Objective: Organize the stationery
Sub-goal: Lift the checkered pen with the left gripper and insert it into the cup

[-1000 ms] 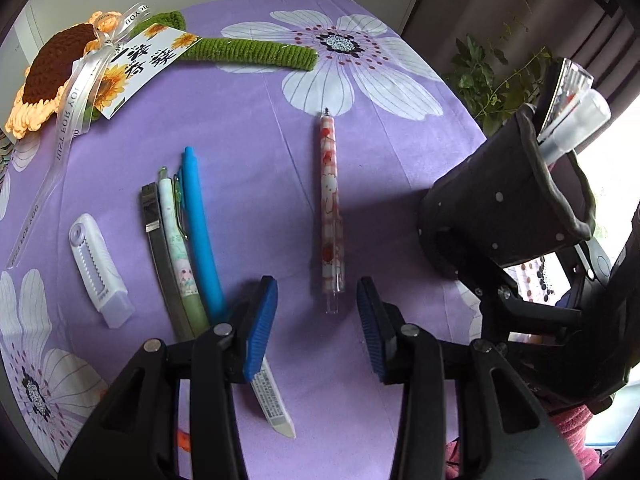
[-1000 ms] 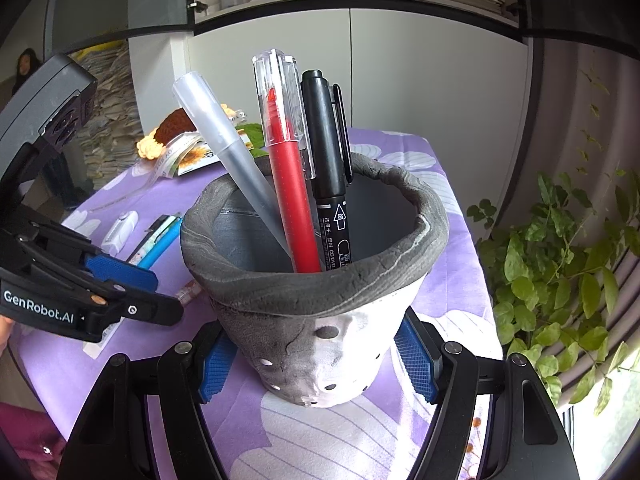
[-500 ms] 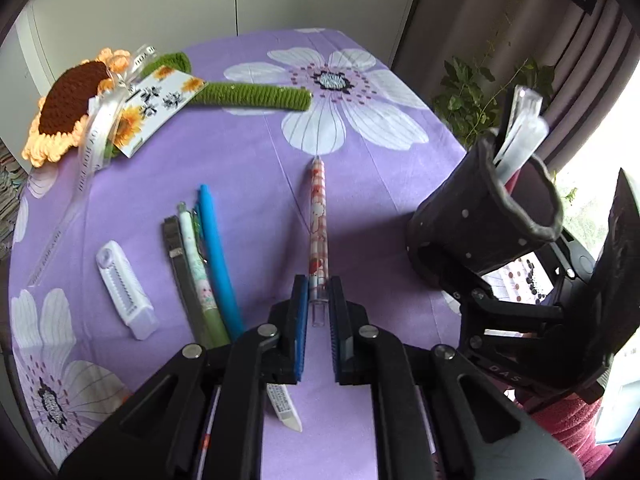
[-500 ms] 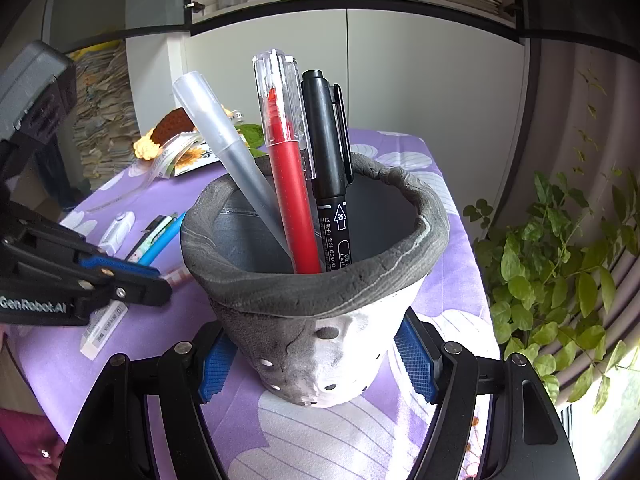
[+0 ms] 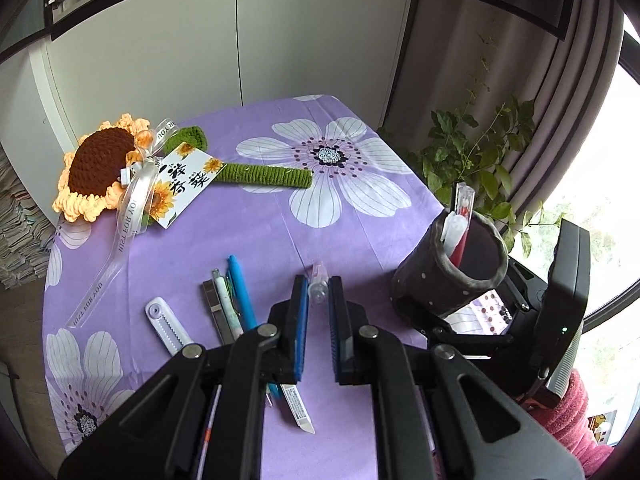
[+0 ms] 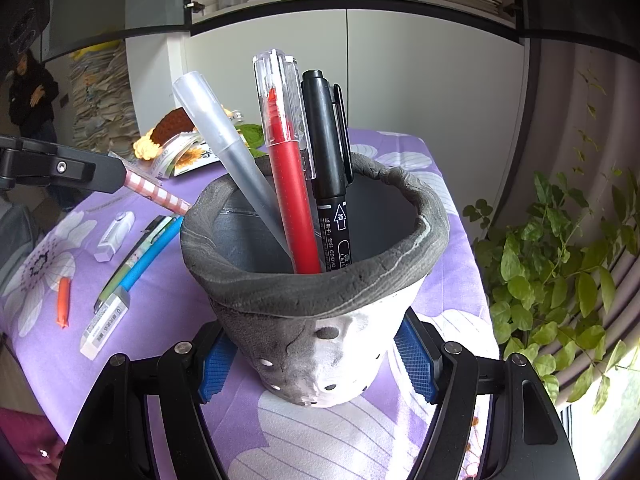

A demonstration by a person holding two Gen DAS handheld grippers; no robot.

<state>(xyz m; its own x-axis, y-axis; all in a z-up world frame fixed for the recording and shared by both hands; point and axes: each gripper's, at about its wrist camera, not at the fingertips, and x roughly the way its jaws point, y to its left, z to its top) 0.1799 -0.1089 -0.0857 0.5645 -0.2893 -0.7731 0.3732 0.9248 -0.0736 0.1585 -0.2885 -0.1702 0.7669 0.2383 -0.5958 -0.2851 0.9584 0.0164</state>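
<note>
My left gripper (image 5: 319, 294) is shut on a pink patterned pen (image 5: 319, 285), held off the purple floral tablecloth (image 5: 256, 236). In the right wrist view that pen (image 6: 154, 192) slants from the left gripper's fingers (image 6: 80, 170) toward the rim of the grey felt pen holder (image 6: 316, 292). My right gripper (image 6: 316, 360) is shut on the holder's base. A frosted pen (image 6: 224, 152), a red pen (image 6: 286, 168) and a black marker (image 6: 330, 168) stand in the holder. On the cloth lie a blue pen (image 5: 242, 294), two more pens (image 5: 224, 306), a correction tape (image 5: 166, 326) and an eraser (image 6: 106, 322).
A crocheted sunflower (image 5: 98, 166) with a green stem, ribbon and card lies at the table's far left. An orange cap (image 6: 63, 300) lies near the left edge. A leafy plant (image 6: 556, 264) hangs past the table's right side. White cabinets stand behind.
The left gripper closed on the pink pen and lifted it off the cloth, its tip now near the holder. The right gripper and holder have not moved.
</note>
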